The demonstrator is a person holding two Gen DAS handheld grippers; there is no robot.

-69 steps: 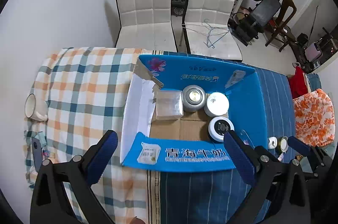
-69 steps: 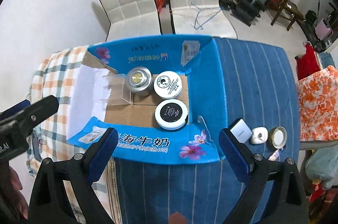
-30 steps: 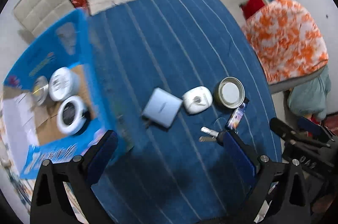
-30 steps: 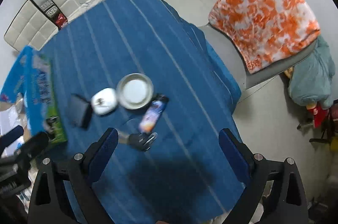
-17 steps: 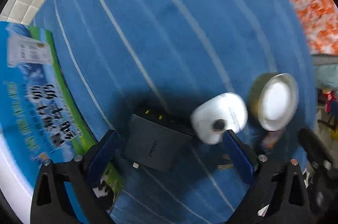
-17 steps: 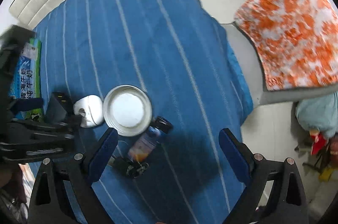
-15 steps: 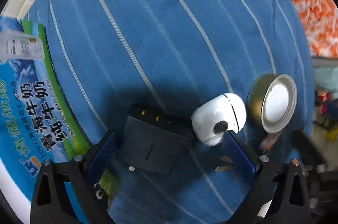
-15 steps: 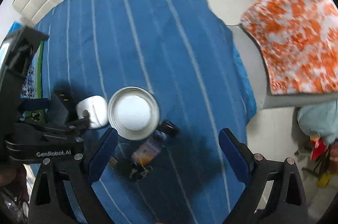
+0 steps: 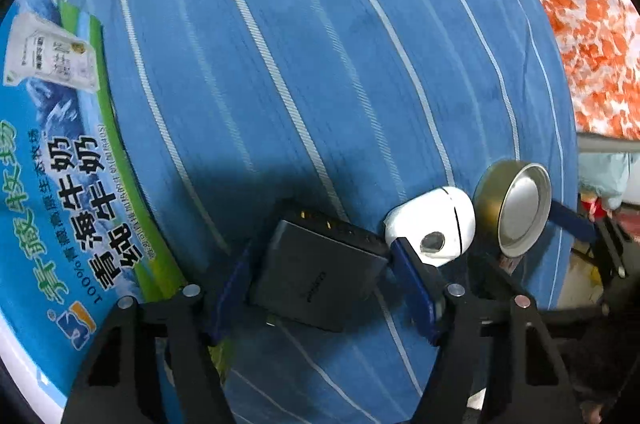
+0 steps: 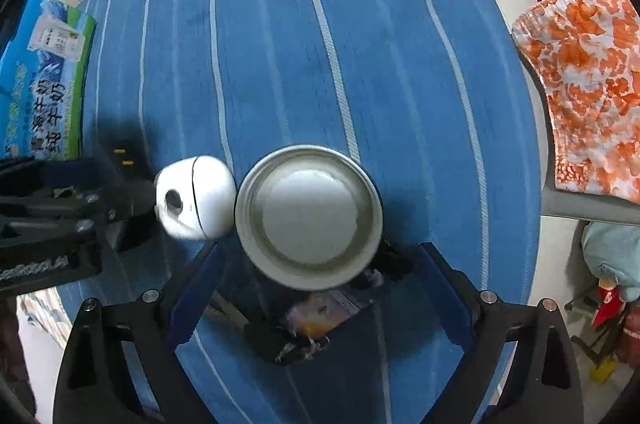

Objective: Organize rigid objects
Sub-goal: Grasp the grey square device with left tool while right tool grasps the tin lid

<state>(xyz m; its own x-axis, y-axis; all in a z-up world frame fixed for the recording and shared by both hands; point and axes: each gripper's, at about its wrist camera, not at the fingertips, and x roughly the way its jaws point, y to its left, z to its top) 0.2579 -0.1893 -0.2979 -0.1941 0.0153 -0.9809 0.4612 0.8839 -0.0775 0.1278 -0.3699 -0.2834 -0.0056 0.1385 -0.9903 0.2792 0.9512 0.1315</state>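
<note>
Both grippers have dropped beside the milk carton (image 9: pixel 60 183): left gripper (image 9: pixel 320 280) narrowed around the dark charger (image 9: pixel 316 276), right gripper (image 10: pixel 316 288) wide at the tin (image 10: pixel 308 216); pickups seem imminent.

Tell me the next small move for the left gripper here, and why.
Probably close the left gripper on the dark flat box. Its fingers already flank the box on both sides, and it looks not yet clamped. The white round device sits right beside the box, so close gently.
</note>
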